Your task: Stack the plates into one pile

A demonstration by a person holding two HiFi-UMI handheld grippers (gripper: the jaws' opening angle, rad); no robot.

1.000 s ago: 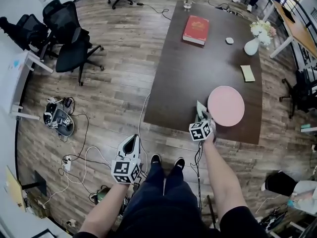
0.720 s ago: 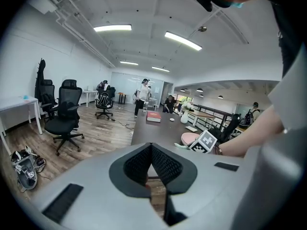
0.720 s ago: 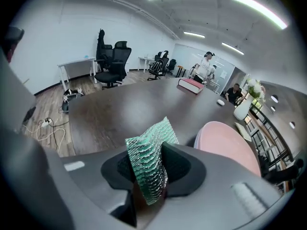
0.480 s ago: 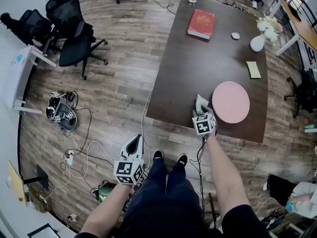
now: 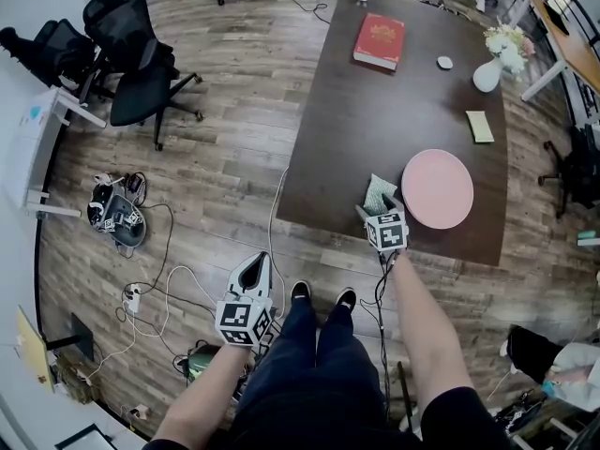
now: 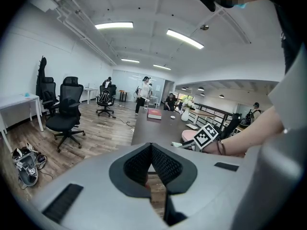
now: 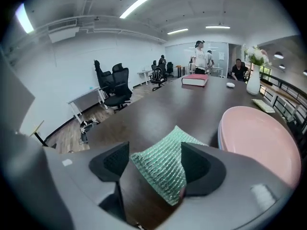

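A pink plate [image 5: 437, 188] lies near the front right of the dark table [image 5: 356, 129]; in the right gripper view the plate [image 7: 256, 140] is just right of the jaws. A green bubble-wrap sheet [image 5: 378, 193] lies flat beside it. My right gripper [image 5: 376, 206] hovers over that sheet. Its jaws have just been opening, and the sheet [image 7: 165, 169] lies between them, with neither pad pressing it. My left gripper [image 5: 255, 261] hangs over the floor beside the person's legs, away from the table. In its own view the left gripper [image 6: 151, 147] is shut and empty.
Farther back on the table are a red book [image 5: 379, 41], a white vase with flowers [image 5: 487, 73], a pale pad [image 5: 479, 127] and a small white object [image 5: 444, 63]. Black office chairs [image 5: 131, 59] and cables [image 5: 117, 218] occupy the wooden floor at left.
My right gripper has rolled and shifted slightly left of the plate, so more of the green sheet shows ahead of it. The left gripper has stayed put.
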